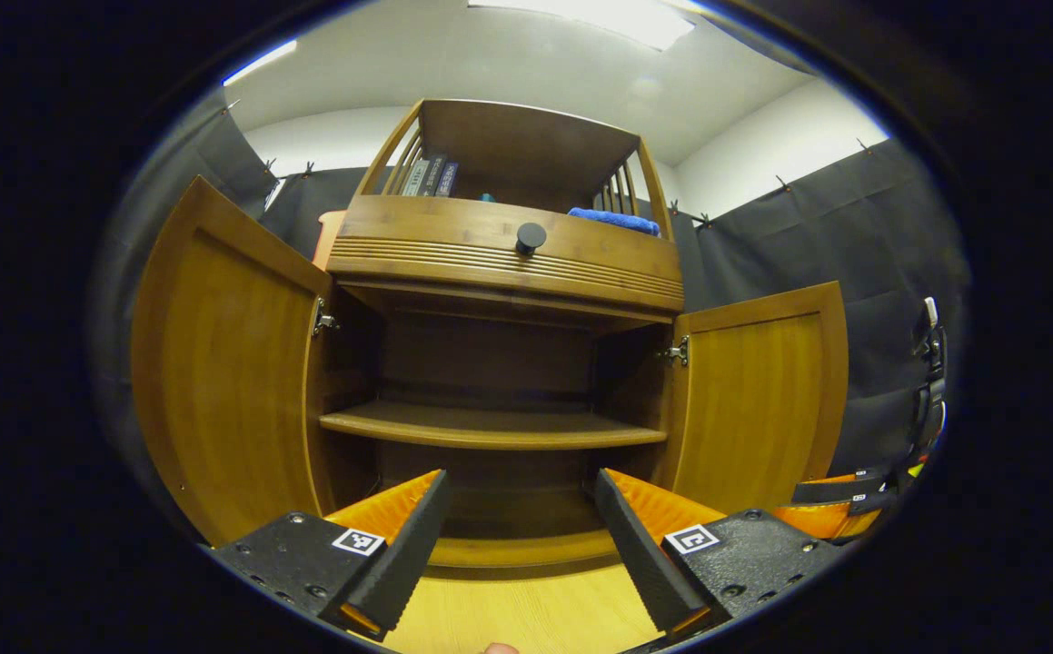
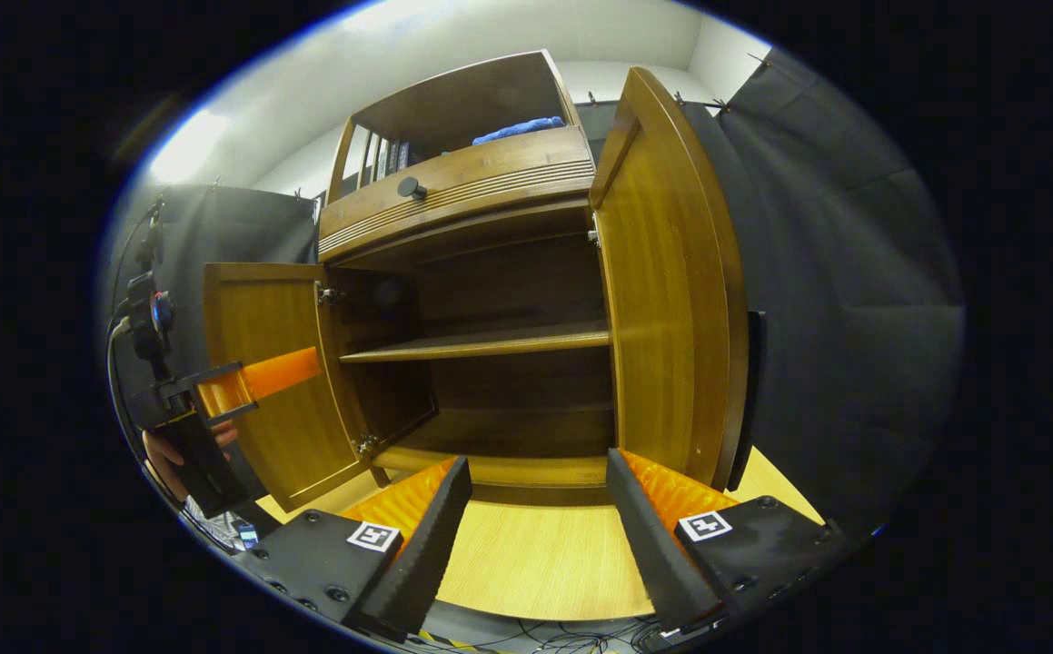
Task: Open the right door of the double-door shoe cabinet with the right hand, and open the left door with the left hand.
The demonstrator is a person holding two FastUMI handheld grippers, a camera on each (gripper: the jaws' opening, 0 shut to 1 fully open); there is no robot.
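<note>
— Where is the shoe cabinet [image 1: 499,272] from where you stand?

— Straight ahead of me, with both doors swung wide. In my left gripper view the left door [image 1: 222,363] stands out at the left and the right door [image 1: 753,400] at the right, and between them the dark inside with one shelf [image 1: 490,427] across it.

— And your grippers?

— My left gripper [image 1: 517,536] hangs in front of the opening, fingers spread, nothing between them. My right gripper [image 2: 535,527] is the same: fingers apart, pinching nothing, low and near the cabinet's base over the pale wooden floor [image 2: 535,563].

— Are they touching the doors?

— No. In the right gripper view the right door [image 2: 671,282] rises just beside my right finger but apart from it. The left door [image 2: 272,381] is farther off to the left, and my other gripper shows in front of it, held in a hand [image 2: 167,454] at the edge.

— Anything above?

— A drawer front with a dark round knob [image 1: 531,238], and an open top shelf holding books [image 1: 426,177] at the left and a blue cloth [image 1: 612,221] at the right.
</note>
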